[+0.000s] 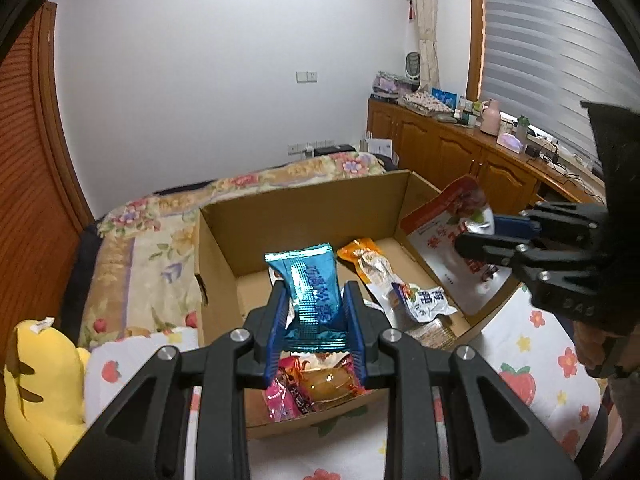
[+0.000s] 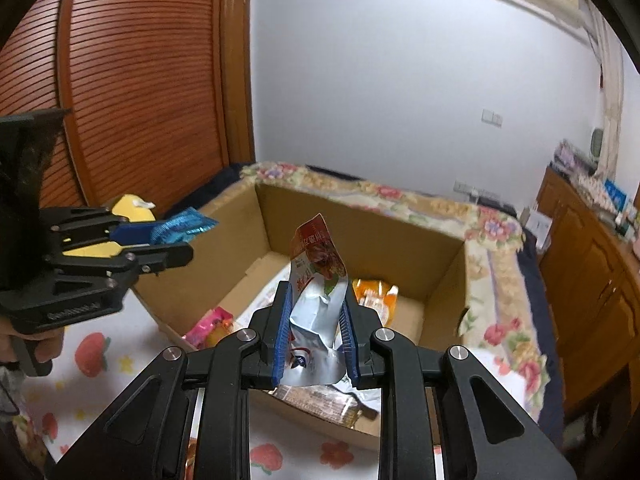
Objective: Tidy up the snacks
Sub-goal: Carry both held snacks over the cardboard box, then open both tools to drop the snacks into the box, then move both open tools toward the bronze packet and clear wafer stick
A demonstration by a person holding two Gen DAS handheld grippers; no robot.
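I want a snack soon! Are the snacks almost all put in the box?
Several snacks already lie in the cardboard box, like the orange packet and the pink packet. In hand: the left gripper holds a blue packet and the right gripper a silver-and-red pouch, both over the box. Those two still need setting down.

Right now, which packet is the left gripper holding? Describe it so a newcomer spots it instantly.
Find the open cardboard box on the bed. Above its near end, the left gripper is clamped on a blue packet, held upright. It is the only shiny metallic blue one; the right gripper holds a silver-and-red pouch, and the snacks lying in the box are orange, pink or white.
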